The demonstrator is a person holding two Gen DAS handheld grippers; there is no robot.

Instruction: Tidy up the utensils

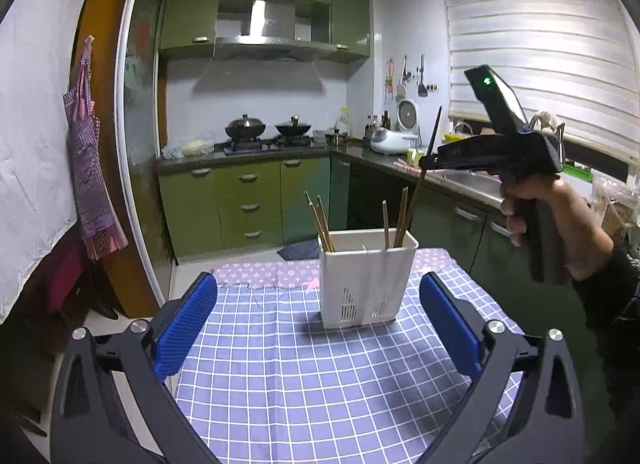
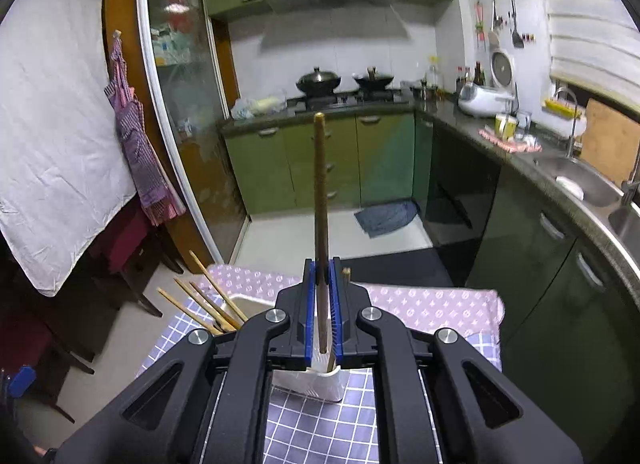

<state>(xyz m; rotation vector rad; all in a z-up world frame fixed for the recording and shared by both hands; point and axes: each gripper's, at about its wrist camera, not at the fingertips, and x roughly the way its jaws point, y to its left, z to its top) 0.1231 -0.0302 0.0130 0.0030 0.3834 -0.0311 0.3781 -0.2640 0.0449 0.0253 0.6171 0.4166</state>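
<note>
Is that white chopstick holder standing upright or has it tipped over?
Upright. The white chopstick holder stands on its base on the checked tablecloth, open top upward, chopsticks sticking out.

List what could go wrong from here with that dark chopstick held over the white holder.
1. The right tongs pinch the dark chopstick near its lower end, so its long upper part could swing or slip.
2. The white holder stands free on the checked cloth, and the left tongs are open, not steadying it; a knock might tip it.
3. Chopsticks already inside lean outward and may snag.
</note>
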